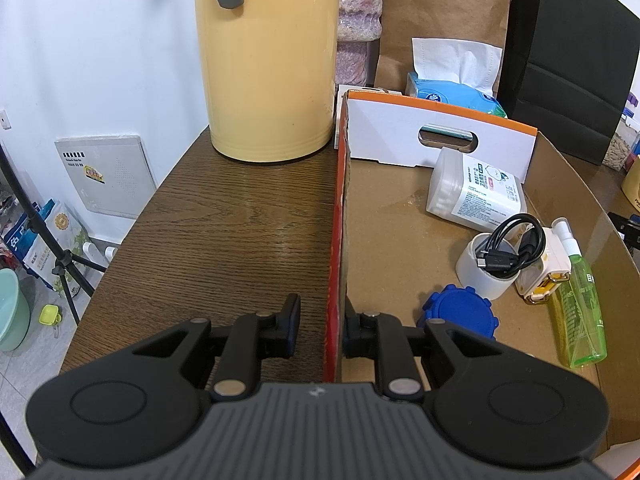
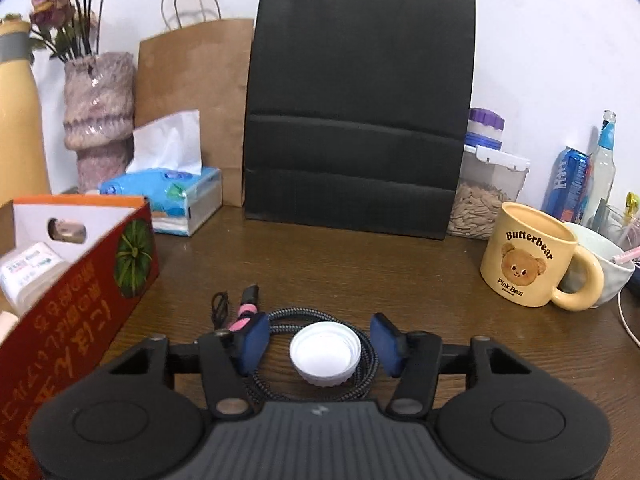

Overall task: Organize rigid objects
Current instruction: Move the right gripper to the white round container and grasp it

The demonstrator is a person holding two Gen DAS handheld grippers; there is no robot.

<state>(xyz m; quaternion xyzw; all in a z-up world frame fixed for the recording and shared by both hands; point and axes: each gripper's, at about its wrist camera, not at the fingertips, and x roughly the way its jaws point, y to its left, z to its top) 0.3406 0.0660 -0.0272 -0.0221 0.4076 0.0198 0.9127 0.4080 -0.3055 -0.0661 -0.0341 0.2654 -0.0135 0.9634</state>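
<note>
Left wrist view alone shows the cardboard box (image 1: pixel 400 240) interior: blue lid (image 1: pixel 460 312), green spray bottle (image 1: pixel 582 312); left gripper (image 1: pixel 320 326) pinches the box wall. Right wrist view alone shows the white cap (image 2: pixel 325 354) beside that box, atop a braided cable (image 2: pixel 368 364), between the spread right gripper (image 2: pixel 322 344) pads, untouched. Mug (image 2: pixel 532 256) reads "Butterbear"; the box's own print is illegible.

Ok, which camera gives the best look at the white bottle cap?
The right wrist view: the white cap lies open side up on the coiled braided cable, centred between the right gripper pads, which do not touch it. The left wrist view does not show it.
</note>
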